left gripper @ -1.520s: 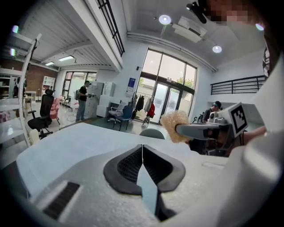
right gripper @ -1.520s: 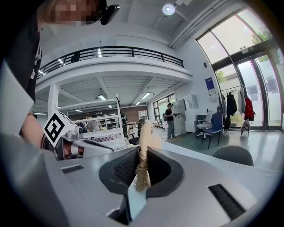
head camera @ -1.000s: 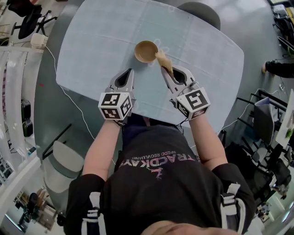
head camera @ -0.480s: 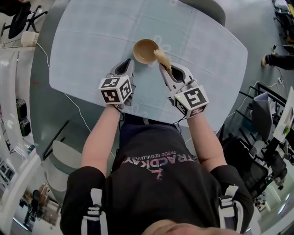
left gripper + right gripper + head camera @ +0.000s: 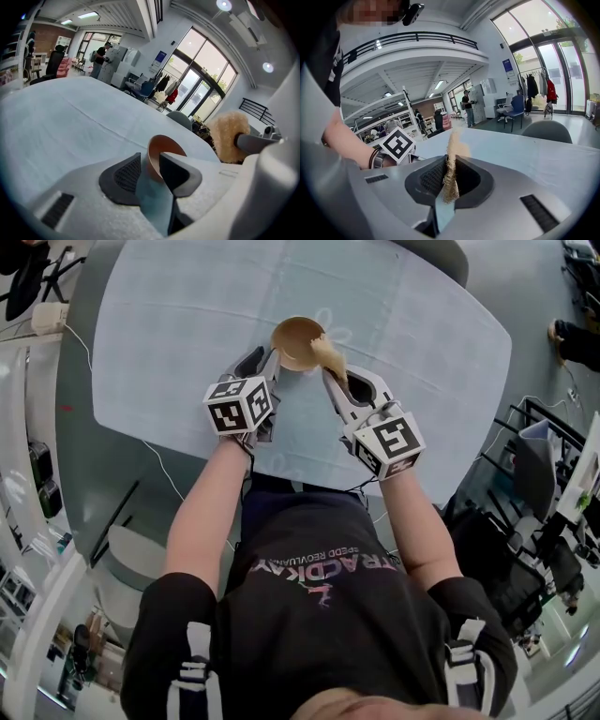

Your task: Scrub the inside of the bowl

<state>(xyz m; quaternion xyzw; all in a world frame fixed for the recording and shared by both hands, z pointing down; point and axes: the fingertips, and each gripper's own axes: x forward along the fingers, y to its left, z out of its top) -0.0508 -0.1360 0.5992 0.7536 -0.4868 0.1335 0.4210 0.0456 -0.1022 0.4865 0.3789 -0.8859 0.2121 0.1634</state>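
1. Tan bowl (image 5: 298,341) on the pale tabletop (image 5: 178,324), head view: my left gripper (image 5: 266,364) is at its near-left rim, and my right gripper (image 5: 337,388) is just beside its right edge, with the scrubber (image 5: 327,353) at that rim.
2. Left gripper view: jaws opening, spread, with the bowl's wall standing between them, unpinched. I'd close squarely on that wall to brace the bowl first.
3. Right gripper view: jaws pinch the fuzzy scrubber. No bowl shows here. I'd tip the pad down into the hollow.

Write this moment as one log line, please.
left gripper: jaws opening, bowl rim between them | right gripper: shut on scrubber | scrubber: at bowl rim
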